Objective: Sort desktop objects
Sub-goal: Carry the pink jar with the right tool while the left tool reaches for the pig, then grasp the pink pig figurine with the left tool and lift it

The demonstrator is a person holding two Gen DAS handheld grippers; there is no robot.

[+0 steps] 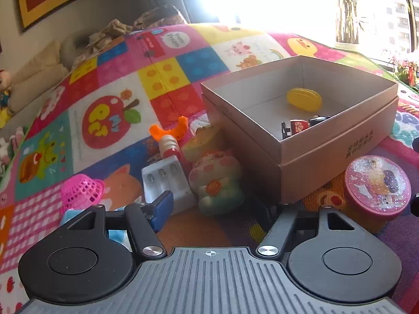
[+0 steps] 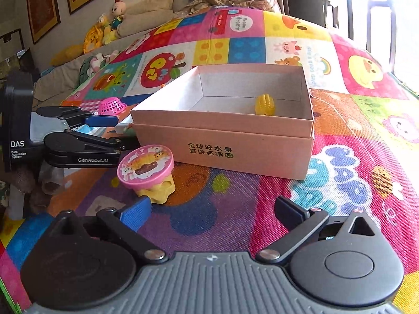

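Note:
A pastel pig squishy toy lies on the colourful play mat, against the side of an open cardboard box. My left gripper sits low before the pig, its blue pad and dark finger a little off either flank, so it is open. The box holds a yellow corn toy and a small red toy. My right gripper is wide open over bare mat, facing the box front. A pink-lidded round tin stands to its left.
Beside the pig lie a white battery charger, an orange-headed toy, a yellow squishy and a pink mesh basket. In the right wrist view my left gripper reaches in from the left. Plush toys sit on the sofa behind.

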